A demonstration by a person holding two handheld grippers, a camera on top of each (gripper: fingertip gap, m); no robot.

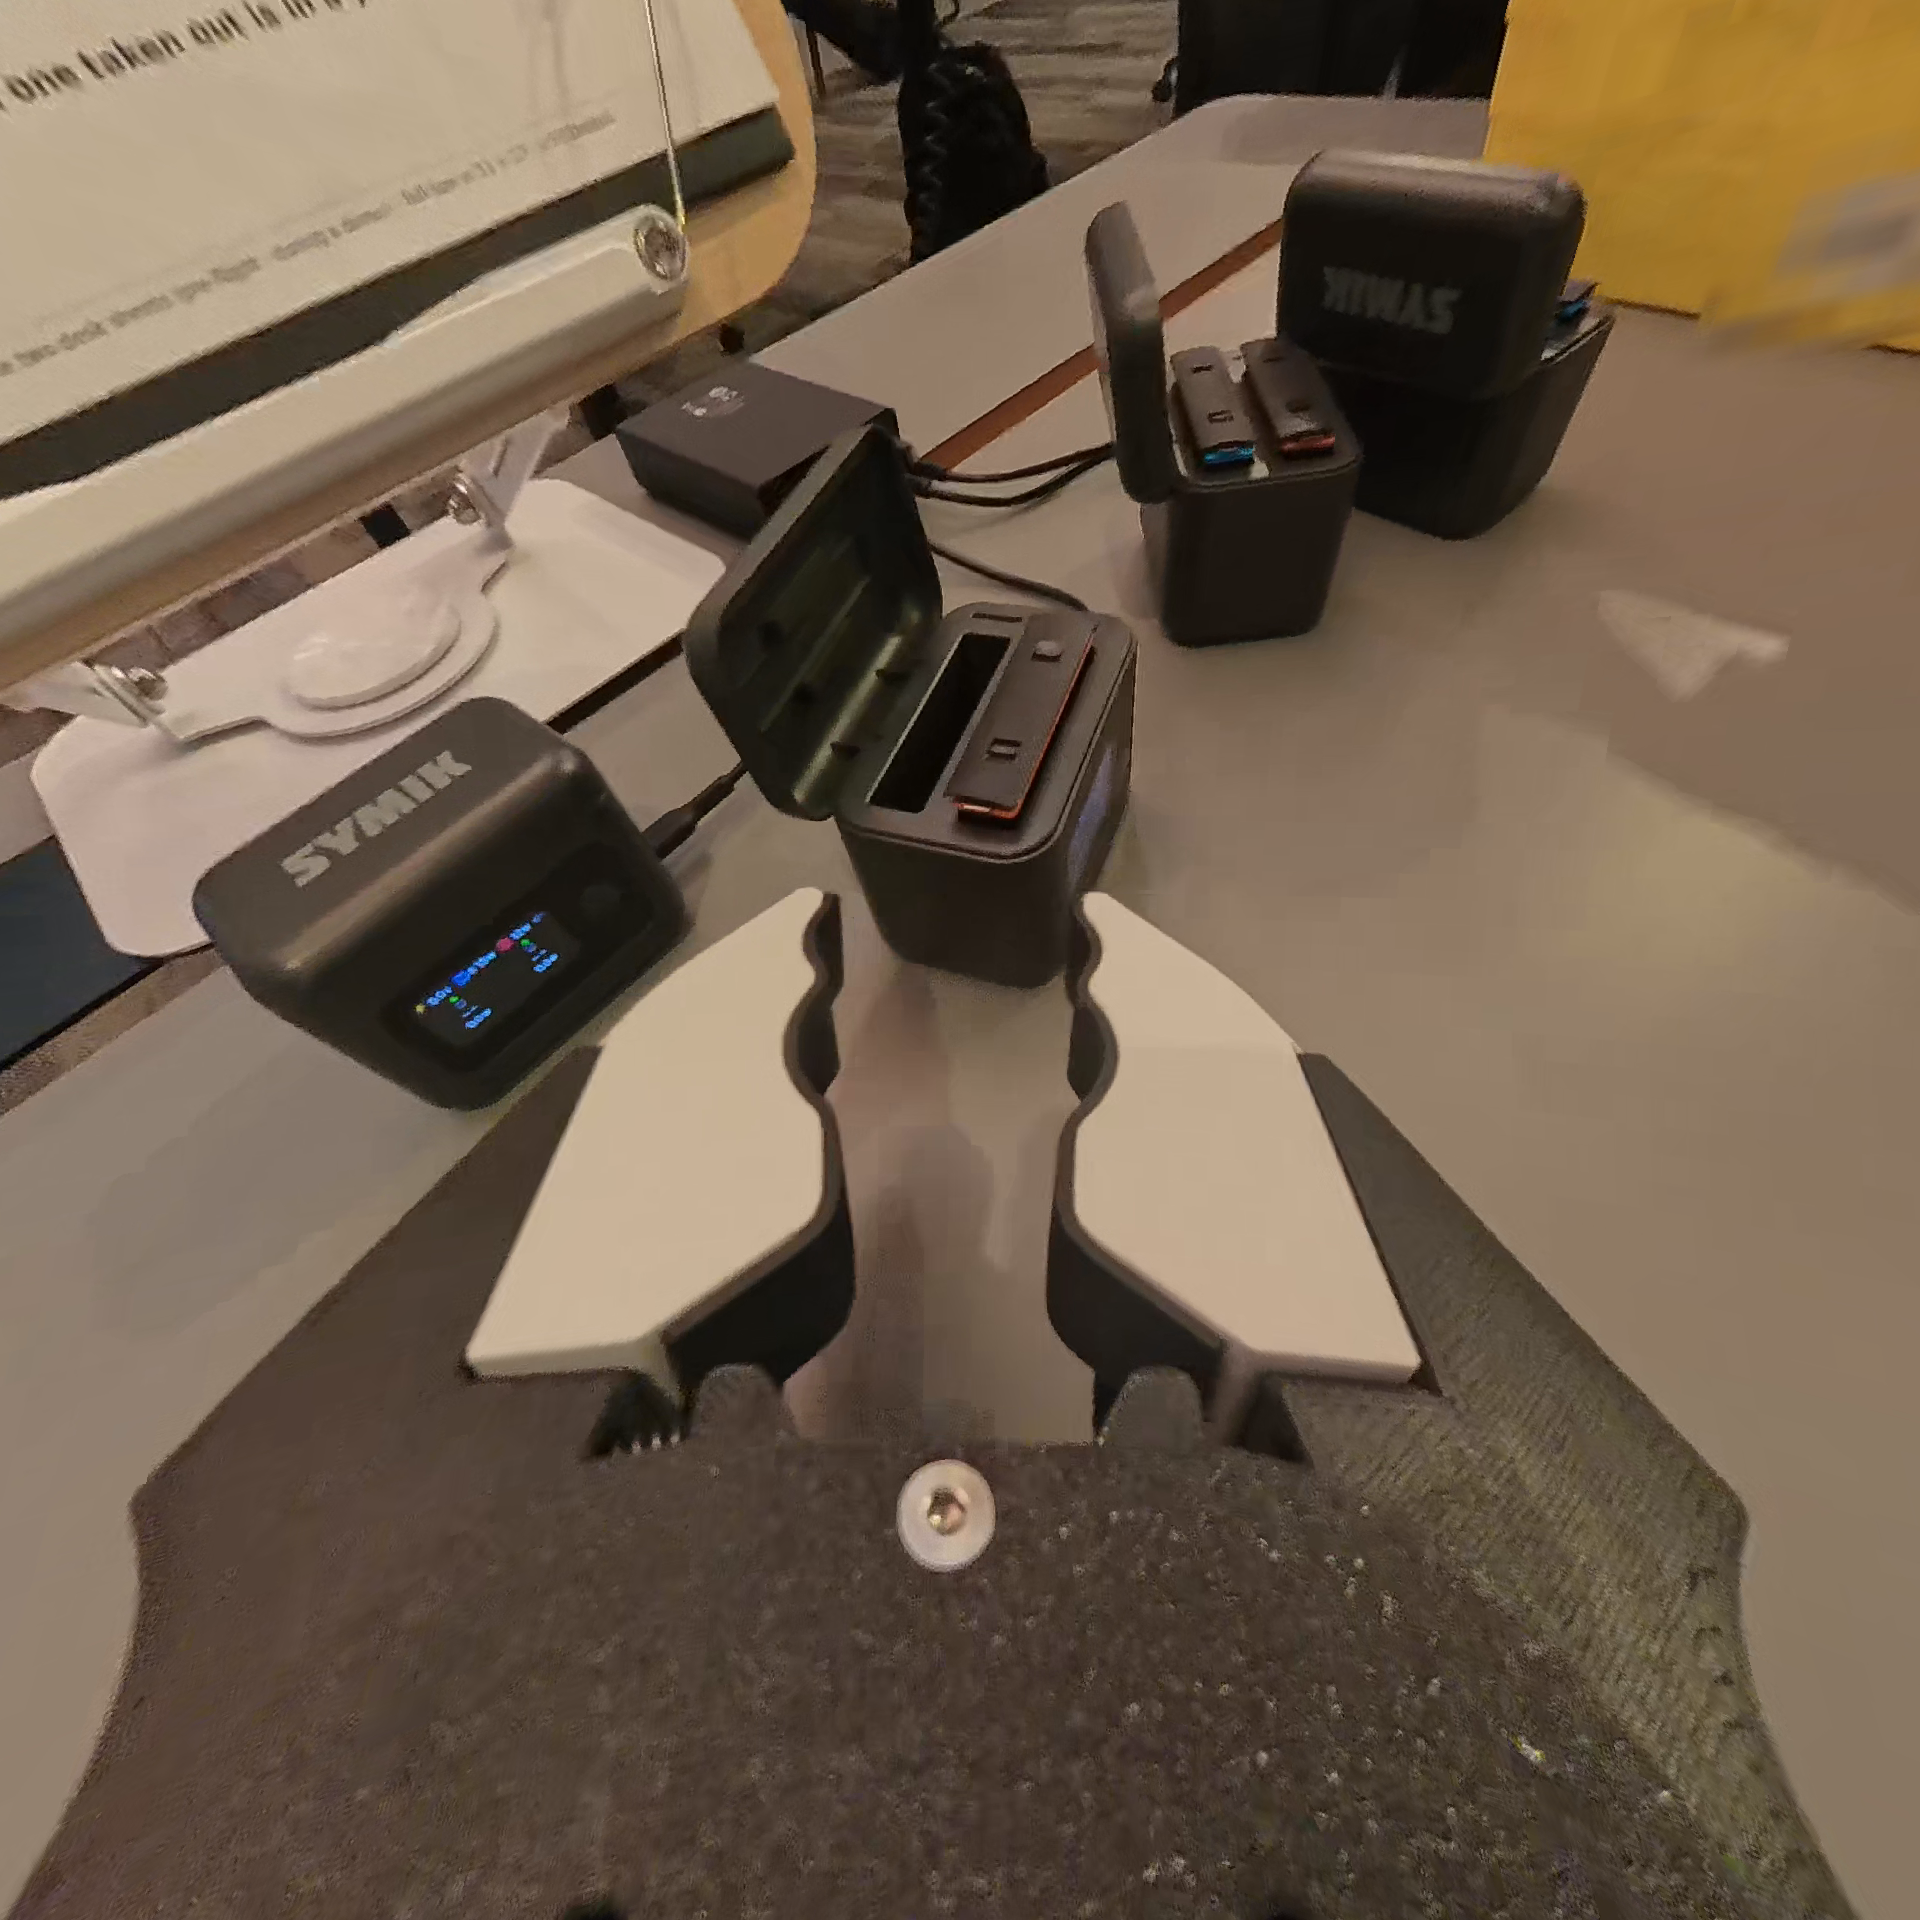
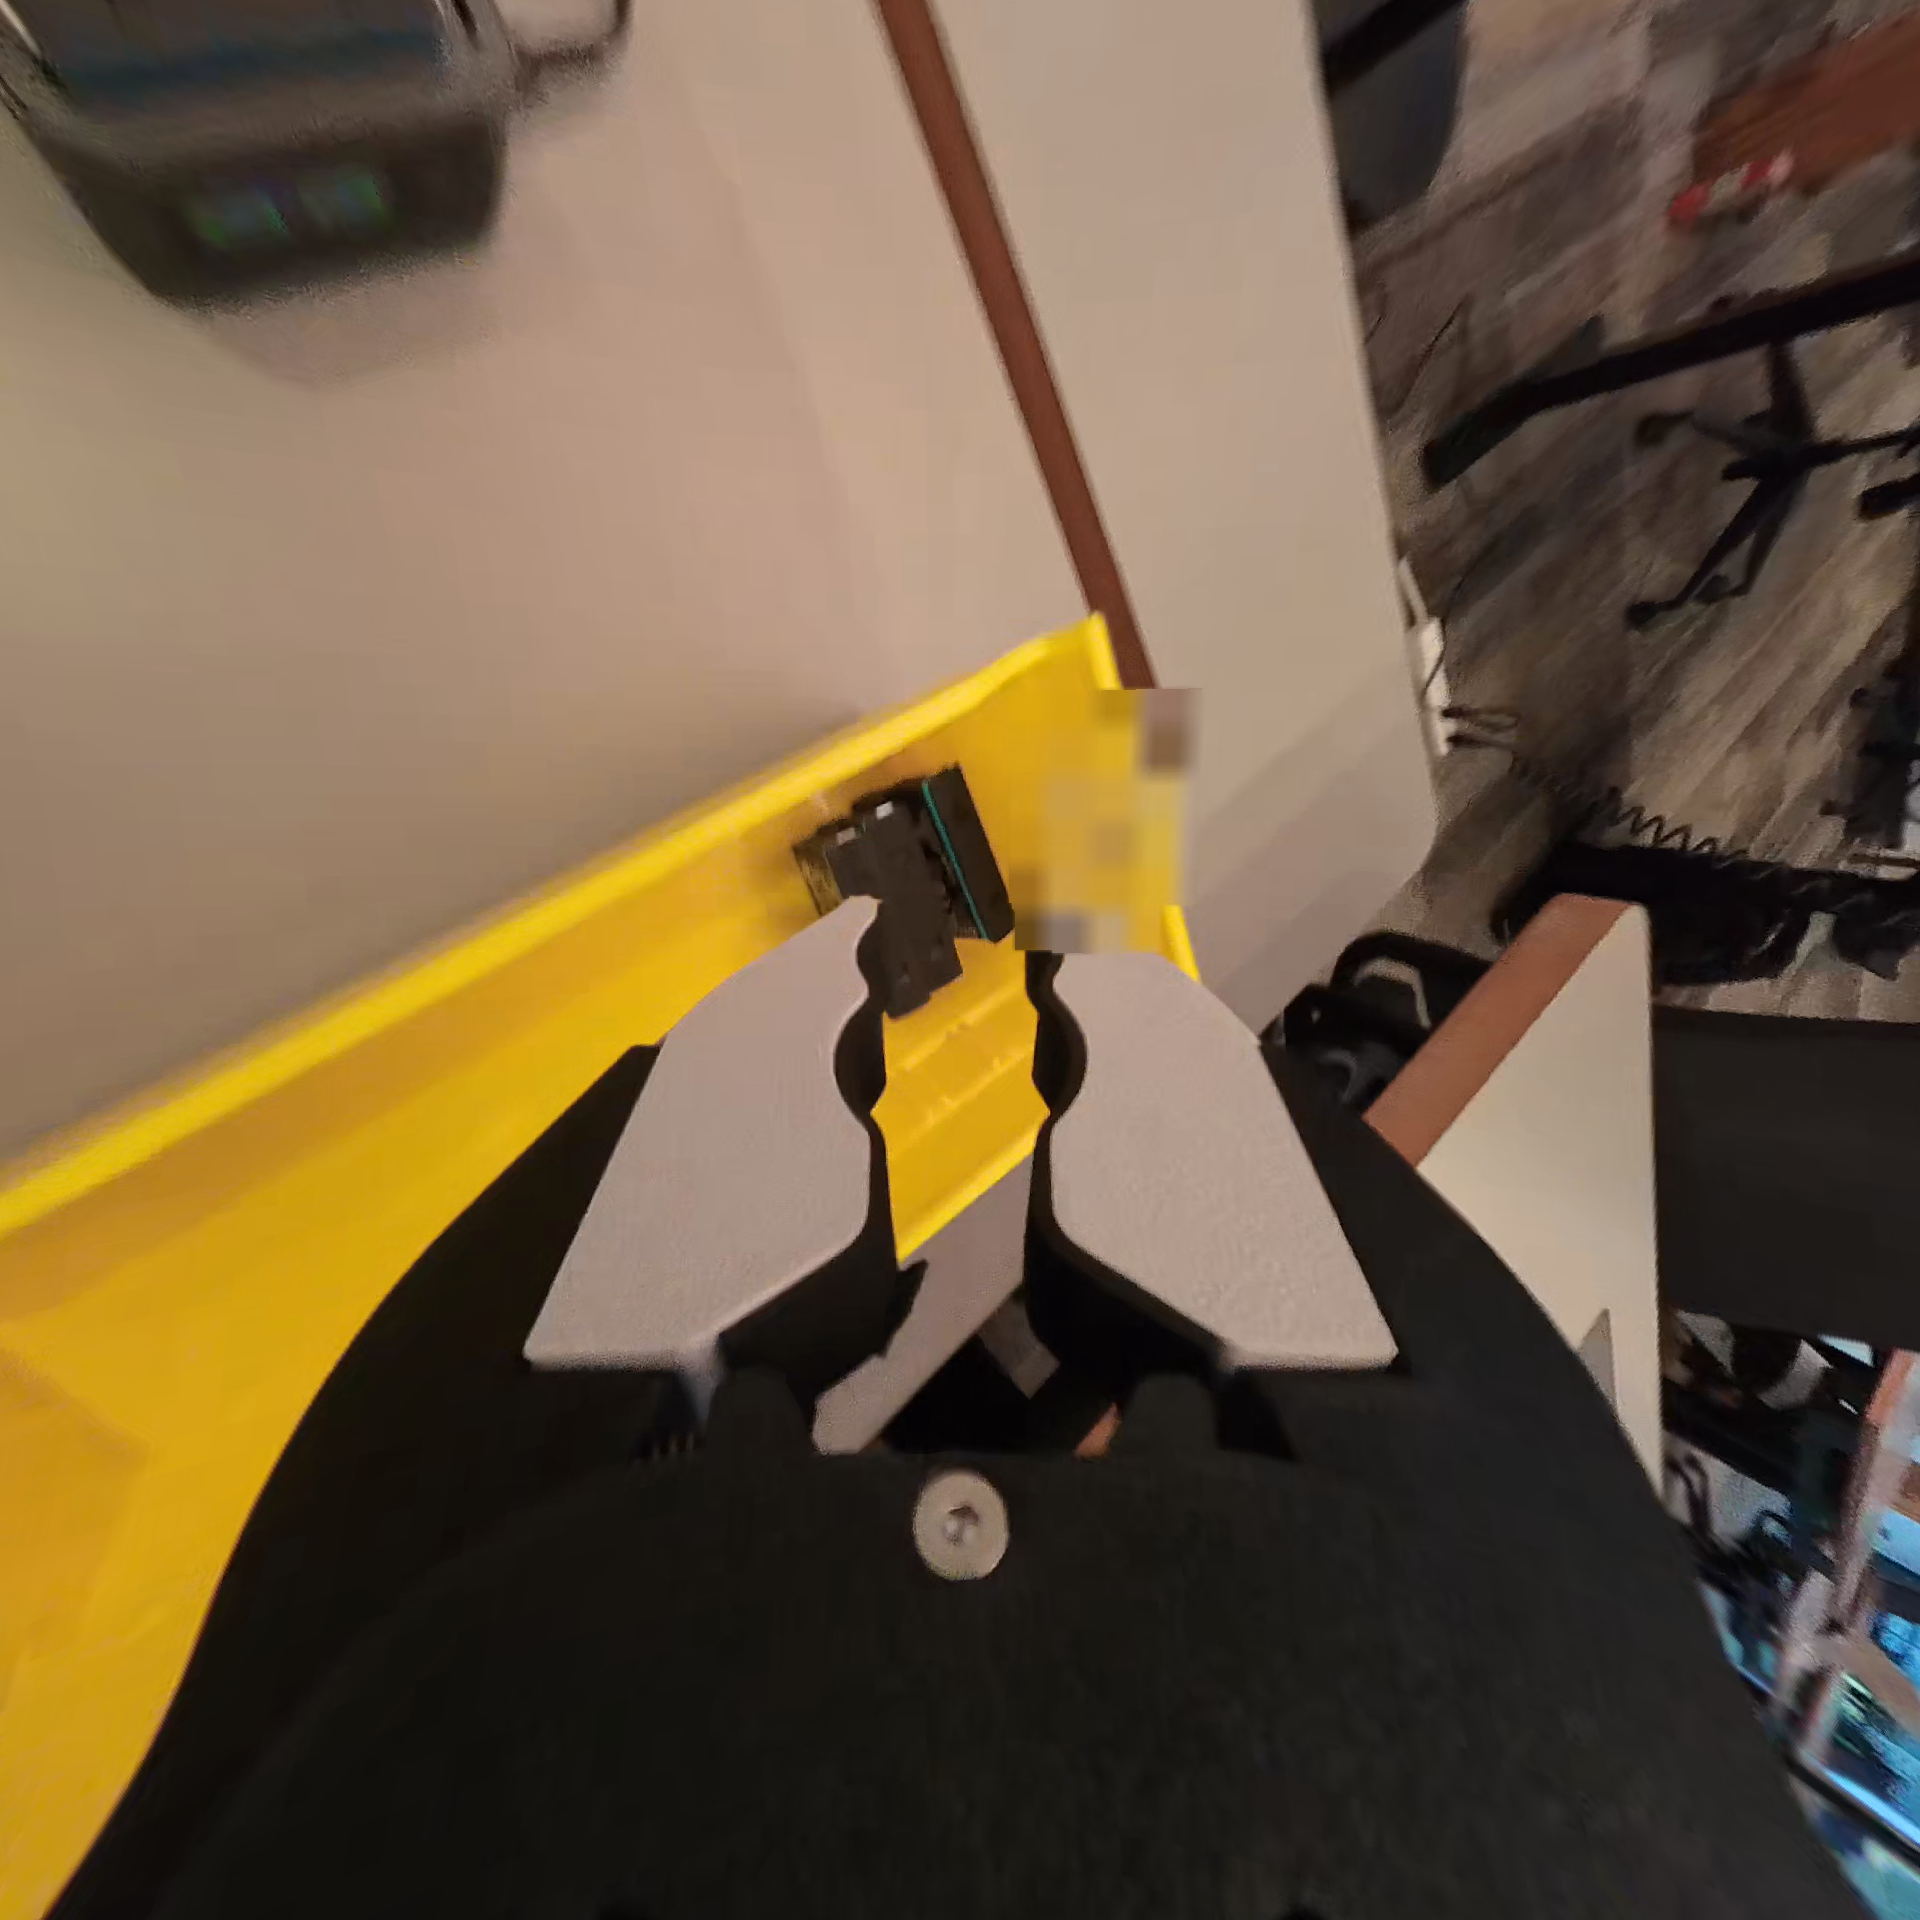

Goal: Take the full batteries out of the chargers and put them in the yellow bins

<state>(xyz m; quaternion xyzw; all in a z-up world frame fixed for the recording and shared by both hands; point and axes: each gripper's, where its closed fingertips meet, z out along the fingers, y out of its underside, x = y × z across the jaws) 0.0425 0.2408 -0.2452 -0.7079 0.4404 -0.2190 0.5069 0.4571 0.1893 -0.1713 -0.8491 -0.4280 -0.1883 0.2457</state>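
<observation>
Batteries (image 2: 914,883) beyond parted right gripper (image 2: 951,966) (binned)

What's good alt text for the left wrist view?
Open left hand-held gripper hovers before an open charger holding one battery beside an empty slot. A closed charger sits left; two more chargers stand behind on the grey table.

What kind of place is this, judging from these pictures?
Probably an office or lab workspace. A grey table holds several black battery chargers with cables, a yellow bin and a monitor stand. Patterned carpet and an office chair base lie beyond.
</observation>
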